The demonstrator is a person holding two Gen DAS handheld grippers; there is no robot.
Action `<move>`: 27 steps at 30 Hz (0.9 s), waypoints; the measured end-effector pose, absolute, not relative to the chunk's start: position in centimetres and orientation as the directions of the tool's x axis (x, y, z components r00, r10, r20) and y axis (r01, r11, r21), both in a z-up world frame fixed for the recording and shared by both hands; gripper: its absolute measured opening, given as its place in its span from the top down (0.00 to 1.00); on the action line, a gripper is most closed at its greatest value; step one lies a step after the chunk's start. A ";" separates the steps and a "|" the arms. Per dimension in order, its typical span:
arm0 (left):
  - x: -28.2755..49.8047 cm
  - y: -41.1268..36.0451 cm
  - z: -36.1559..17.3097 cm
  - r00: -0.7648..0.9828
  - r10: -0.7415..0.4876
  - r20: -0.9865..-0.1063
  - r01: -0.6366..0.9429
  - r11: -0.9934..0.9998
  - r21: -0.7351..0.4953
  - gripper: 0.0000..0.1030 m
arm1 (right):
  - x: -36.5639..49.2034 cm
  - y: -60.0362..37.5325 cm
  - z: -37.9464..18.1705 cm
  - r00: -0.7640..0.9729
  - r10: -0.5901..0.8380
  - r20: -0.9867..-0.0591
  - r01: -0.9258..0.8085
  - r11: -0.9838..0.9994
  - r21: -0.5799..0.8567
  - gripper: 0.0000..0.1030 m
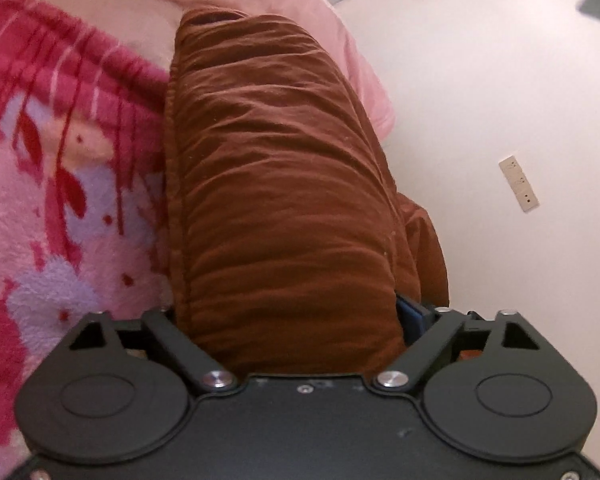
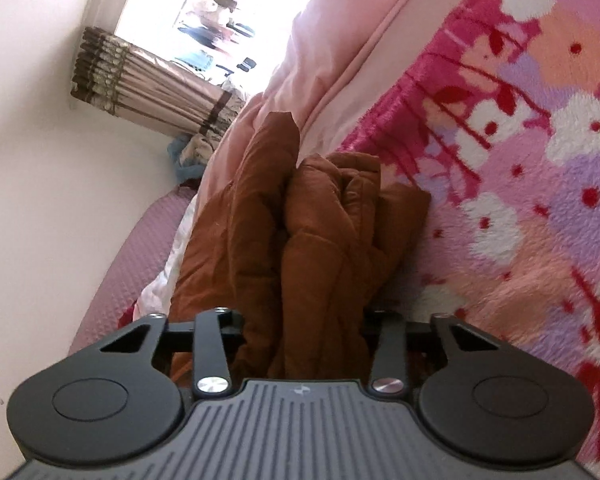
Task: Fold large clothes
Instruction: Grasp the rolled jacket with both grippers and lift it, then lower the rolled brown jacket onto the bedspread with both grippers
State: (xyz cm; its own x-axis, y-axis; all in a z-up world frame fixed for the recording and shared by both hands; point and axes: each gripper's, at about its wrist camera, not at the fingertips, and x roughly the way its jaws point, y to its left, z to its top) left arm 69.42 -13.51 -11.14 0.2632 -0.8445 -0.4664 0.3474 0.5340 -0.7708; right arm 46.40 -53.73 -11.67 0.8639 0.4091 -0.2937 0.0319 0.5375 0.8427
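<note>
The left gripper (image 1: 296, 320) had its jaws spread wide, and the brown garment (image 1: 276, 160) filled the whole gap between them. The cloth covered the fingers, save for a sliver of blue pad (image 1: 412, 316) at the right jaw, so I cannot tell whether the pads pressed on it or only stood beside it. From there the garment ran straight ahead of the gripper as a long, wrinkled, padded roll. Touching it on the gripper's left lay a fleecy pink floral blanket (image 1: 60, 200). Beyond the roll's far end and along its right side lay a pale pink quilt (image 1: 352, 40). To the right was a white wall (image 1: 500, 80) with a socket plate (image 1: 518, 183) on it.

The right gripper (image 2: 304, 320) had its jaws drawn in and clenched on the same brown garment (image 2: 320, 240), whose cloth was pinched into upright folds between them; the fingertips were buried in it. Ahead of this gripper the garment rose in several bunched layers. The floral blanket (image 2: 540, 200) lay just beside it on the right, and a mauve bed edge (image 2: 112, 272) showed on the left. Farther ahead came the pink quilt (image 2: 340, 40), then a gathered curtain (image 2: 148, 80) below a bright window (image 2: 220, 0).
</note>
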 end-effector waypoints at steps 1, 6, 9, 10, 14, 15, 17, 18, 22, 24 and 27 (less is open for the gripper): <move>69.2 -13.2 -10.5 0.267 -0.846 -0.462 0.354 0.532 -0.769 0.18 | 46.2 -53.5 -11.2 0.867 0.409 -0.285 0.025 0.536 0.844 0.60; 67.4 -9.6 -7.1 0.321 -0.839 -0.439 0.389 0.539 -0.747 0.18 | 46.3 -51.0 -8.4 0.867 0.439 -0.235 -0.038 0.529 0.848 0.62; 65.6 -6.3 -5.2 0.361 -0.829 -0.426 0.403 0.551 -0.731 0.17 | 46.8 -48.4 -6.3 0.856 0.476 -0.202 -0.094 0.527 0.845 0.61; 64.9 -5.1 -4.6 0.374 -0.825 -0.424 0.405 0.557 -0.725 0.17 | 47.0 -47.4 -5.7 0.850 0.488 -0.196 -0.109 0.529 0.842 0.61; 62.4 -0.8 -3.5 0.410 -0.810 -0.419 0.405 0.574 -0.712 0.17 | 47.2 -43.0 -3.9 0.828 0.525 -0.196 -0.151 0.545 0.825 0.61; 61.6 0.4 -3.5 0.415 -0.808 -0.419 0.399 0.576 -0.714 0.17 | 47.1 -42.0 -3.6 0.824 0.532 -0.196 -0.161 0.550 0.819 0.61; 60.5 1.6 -3.9 0.421 -0.801 -0.425 0.394 0.583 -0.710 0.17 | 46.7 -40.2 -3.4 0.816 0.543 -0.200 -0.171 0.556 0.813 0.61; 59.9 2.3 -4.4 0.421 -0.799 -0.428 0.392 0.586 -0.709 0.17 | 46.4 -39.5 -3.6 0.812 0.548 -0.203 -0.175 0.560 0.810 0.61; 59.1 3.8 -7.3 0.405 -0.798 -0.446 0.345 0.585 -0.734 0.17 | 45.6 -37.5 -5.6 0.802 0.551 -0.230 -0.144 0.552 0.821 0.61; 59.0 3.7 -9.2 0.388 -0.799 -0.459 0.321 0.584 -0.746 0.17 | 45.2 -37.0 -7.2 0.801 0.541 -0.257 -0.107 0.551 0.827 0.60; 58.9 4.2 -11.7 0.368 -0.791 -0.489 0.290 0.597 -0.748 0.16 | 44.9 -37.1 -9.2 0.803 0.509 -0.311 -0.046 0.573 0.818 0.60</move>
